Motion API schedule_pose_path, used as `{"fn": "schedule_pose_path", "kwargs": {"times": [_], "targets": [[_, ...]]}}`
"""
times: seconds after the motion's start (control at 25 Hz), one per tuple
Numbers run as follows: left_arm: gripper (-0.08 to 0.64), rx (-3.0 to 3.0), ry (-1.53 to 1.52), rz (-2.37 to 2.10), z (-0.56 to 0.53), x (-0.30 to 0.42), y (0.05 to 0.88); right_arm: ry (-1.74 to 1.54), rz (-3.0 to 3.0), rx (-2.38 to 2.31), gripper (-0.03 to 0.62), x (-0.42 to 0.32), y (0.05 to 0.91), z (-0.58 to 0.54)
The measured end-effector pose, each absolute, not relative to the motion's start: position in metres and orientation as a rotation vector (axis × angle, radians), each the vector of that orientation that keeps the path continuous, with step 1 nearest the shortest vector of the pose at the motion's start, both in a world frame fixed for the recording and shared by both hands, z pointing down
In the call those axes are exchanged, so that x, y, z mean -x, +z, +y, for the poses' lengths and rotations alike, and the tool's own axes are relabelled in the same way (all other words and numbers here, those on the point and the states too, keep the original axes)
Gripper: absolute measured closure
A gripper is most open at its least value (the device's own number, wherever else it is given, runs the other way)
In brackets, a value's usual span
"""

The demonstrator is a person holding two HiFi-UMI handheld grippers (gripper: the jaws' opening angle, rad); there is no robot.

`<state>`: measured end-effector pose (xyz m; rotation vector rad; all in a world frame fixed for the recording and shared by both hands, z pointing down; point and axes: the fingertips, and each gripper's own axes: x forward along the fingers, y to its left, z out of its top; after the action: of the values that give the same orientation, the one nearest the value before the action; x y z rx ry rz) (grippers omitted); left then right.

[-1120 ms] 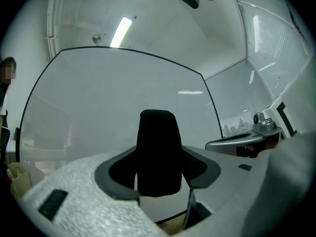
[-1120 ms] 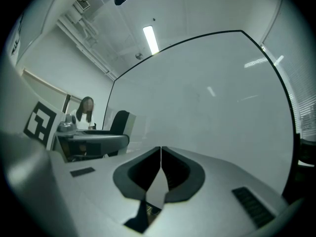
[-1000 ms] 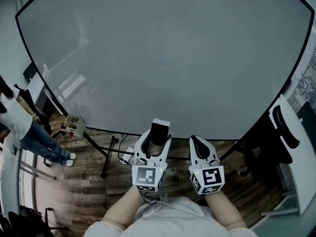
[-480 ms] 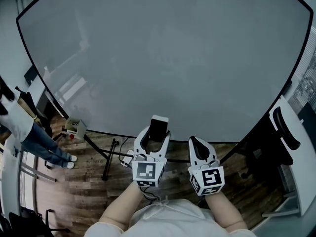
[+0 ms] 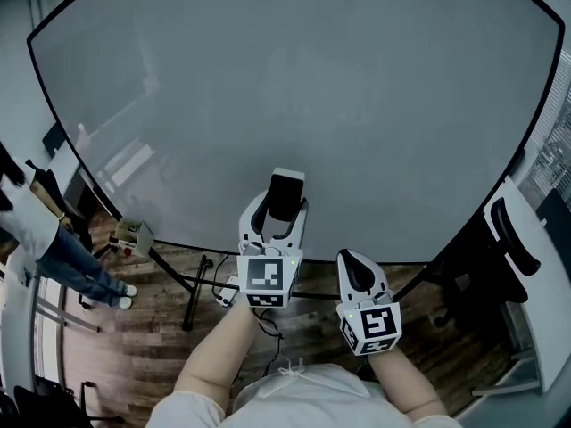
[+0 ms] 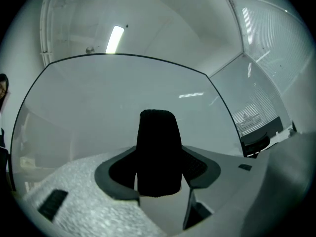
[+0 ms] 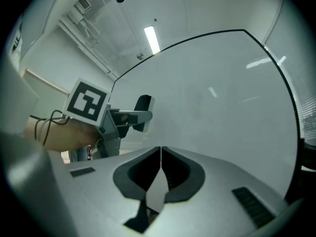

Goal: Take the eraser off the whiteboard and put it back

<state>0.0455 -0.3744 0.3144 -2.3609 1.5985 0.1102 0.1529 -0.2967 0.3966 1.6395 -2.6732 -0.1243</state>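
Nearest the person, the right gripper (image 5: 354, 264) hangs with its jaws pressed together on nothing, at 5 o'clock from its partner, likely so as not to get in the way. The left gripper (image 5: 278, 210) tilts slightly upward, jaws clamped on the eraser (image 5: 286, 193), whose dark face is toward that gripper's camera; this suits carrying it to the board. Beyond, at 12 o'clock, the whiteboard (image 5: 312, 87) fills the view; whether the eraser touches it is unclear
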Motion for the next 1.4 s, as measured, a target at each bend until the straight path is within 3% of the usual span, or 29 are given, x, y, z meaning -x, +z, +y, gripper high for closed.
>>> {"fn": "schedule_pose_path", "kwargs": {"times": [0.64, 1.4], "targets": [[0.301, 2.324, 0.103, 1.634, -0.431, -0.061, 0.300, -0.099, -2.654, -1.653, 0.565, -0.174, 0.404, -0.318], [0.285, 2.275, 0.189, 1.651, -0.403, -0.047, 0.296, -0.081, -2.670, -1.618, 0.565, -0.170, 0.408, -0.327]]}}
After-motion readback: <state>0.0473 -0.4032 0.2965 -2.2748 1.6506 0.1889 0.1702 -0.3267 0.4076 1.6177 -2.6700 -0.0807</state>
